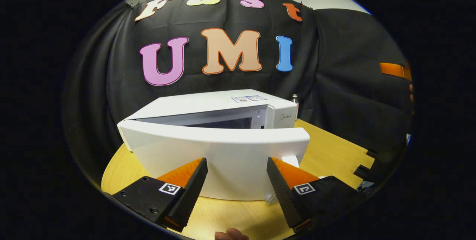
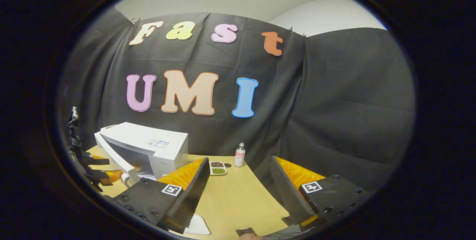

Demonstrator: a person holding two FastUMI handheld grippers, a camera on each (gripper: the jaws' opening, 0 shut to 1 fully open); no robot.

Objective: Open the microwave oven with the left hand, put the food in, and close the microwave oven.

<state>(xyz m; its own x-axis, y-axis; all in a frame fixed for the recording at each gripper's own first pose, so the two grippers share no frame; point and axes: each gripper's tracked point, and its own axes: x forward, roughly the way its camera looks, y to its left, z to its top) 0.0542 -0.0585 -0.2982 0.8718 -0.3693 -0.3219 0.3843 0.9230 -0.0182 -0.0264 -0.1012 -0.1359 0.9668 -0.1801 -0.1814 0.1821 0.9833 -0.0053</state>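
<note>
We see the microwave (image 1: 208,110) on the table (image 1: 334,154), its door (image 1: 219,151) swung partly open. The left gripper (image 1: 236,180) sits spread wide just before that door, gripping nothing. The right gripper (image 2: 238,191) is open and empty too. The food tray (image 2: 218,168) lies right of the microwave, with a bottle (image 2: 240,155) beyond it.

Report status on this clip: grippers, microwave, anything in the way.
Left hand-held gripper open, fingers either side of the microwave door. Door partly open. Right hand-held gripper open, holding nothing. Food tray on the table beside a small bottle.
</note>
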